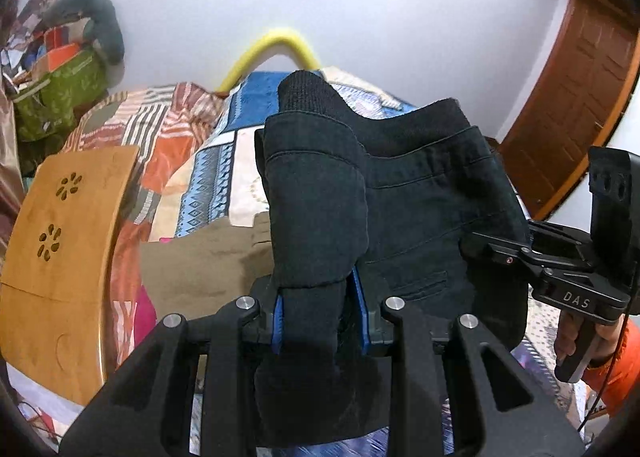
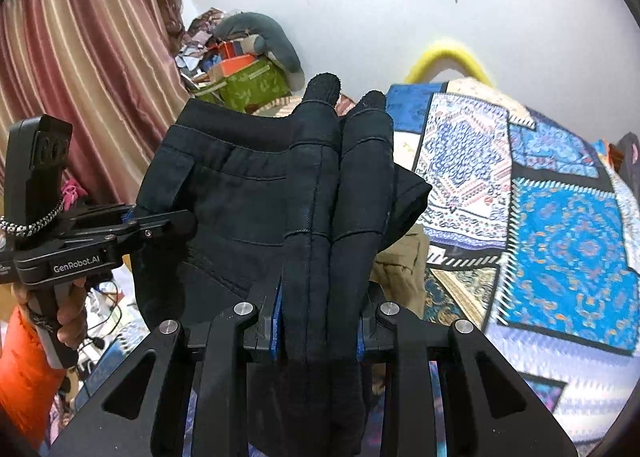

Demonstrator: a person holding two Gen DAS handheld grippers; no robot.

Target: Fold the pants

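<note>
Both grippers, left [image 1: 320,321] and right [image 2: 320,321], are clamping the pants [image 1: 420,209], waistband stretching sideways between them above the bed [image 2: 560,217].

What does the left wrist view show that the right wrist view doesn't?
Only the left wrist view shows the wooden lap desk and the brown door. Only the right wrist view shows the striped curtain. Both show the black pants lifted above the patchwork bedspread, with the left gripper and right gripper each clamped on bunched fabric, plus the yellow foam tube.
</note>
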